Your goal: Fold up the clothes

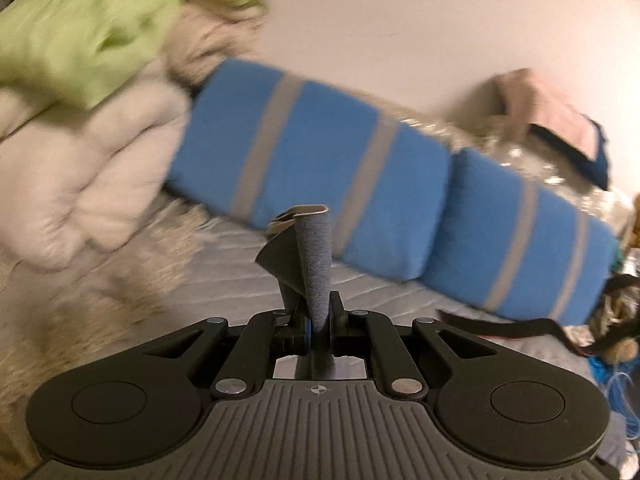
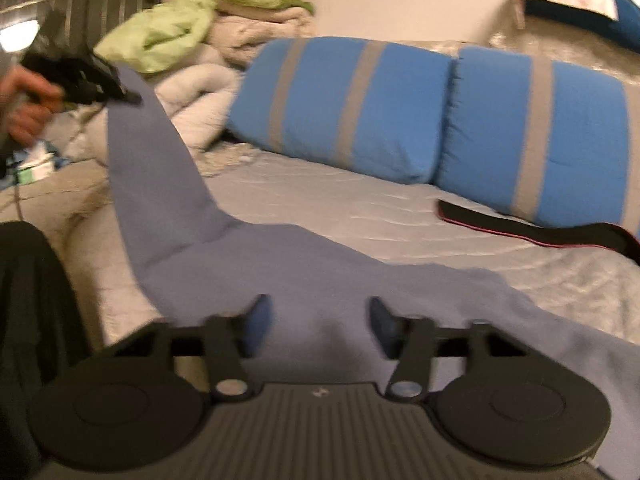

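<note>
Blue-grey garment (image 2: 168, 184) pinched in left gripper (image 1: 314, 320), right gripper (image 2: 320, 316) spread

The blue-grey garment (image 2: 168, 184) is a soft, matt knit cloth, its pinched edge showing a fine felt-like nap between the matt black plastic fingers of the left gripper (image 1: 316, 320), whose ribbed grey body carries small bright metal pivot pins. The right gripper (image 2: 318, 320) has the same matt black plastic links and metal pins, with blue, matt pads (image 2: 260, 316) on its fingers. Behind lie blue cushions (image 2: 352, 100) of smooth matt woven cloth with grey stripes, a quilted, faintly sheened bedcover (image 2: 360, 208), fluffy cream blankets (image 1: 92, 176), a light green cloth (image 1: 88, 36) and a black fabric strap (image 2: 540, 232).
</note>
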`<action>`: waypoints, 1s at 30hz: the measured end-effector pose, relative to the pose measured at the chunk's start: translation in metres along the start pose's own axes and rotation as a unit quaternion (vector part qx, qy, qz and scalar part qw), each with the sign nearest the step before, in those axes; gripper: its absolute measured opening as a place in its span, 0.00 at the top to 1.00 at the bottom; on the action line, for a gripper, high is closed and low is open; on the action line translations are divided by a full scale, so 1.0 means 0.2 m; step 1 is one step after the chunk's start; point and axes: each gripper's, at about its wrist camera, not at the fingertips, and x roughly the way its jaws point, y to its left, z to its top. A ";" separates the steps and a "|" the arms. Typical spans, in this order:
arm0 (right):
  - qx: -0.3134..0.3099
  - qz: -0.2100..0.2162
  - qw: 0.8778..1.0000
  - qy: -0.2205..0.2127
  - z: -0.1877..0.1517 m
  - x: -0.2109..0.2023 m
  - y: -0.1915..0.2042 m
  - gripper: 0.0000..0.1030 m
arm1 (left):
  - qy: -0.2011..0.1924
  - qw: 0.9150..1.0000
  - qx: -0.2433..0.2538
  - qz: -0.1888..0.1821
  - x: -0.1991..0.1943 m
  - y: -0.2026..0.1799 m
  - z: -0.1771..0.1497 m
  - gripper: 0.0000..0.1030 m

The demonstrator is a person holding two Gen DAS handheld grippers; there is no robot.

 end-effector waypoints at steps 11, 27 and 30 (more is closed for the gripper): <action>-0.017 0.044 0.999 0.010 0.26 0.49 0.33 0.94 | 0.048 0.994 -0.083 0.051 0.20 0.52 -0.23 0.94; 0.071 0.026 0.990 0.115 0.38 1.06 0.37 0.98 | 0.020 0.991 -0.126 -0.047 0.08 0.63 -0.26 0.94; 0.054 0.012 0.993 0.101 0.37 0.90 0.33 0.96 | -0.002 0.992 -0.103 -0.067 -0.03 0.51 -0.19 0.94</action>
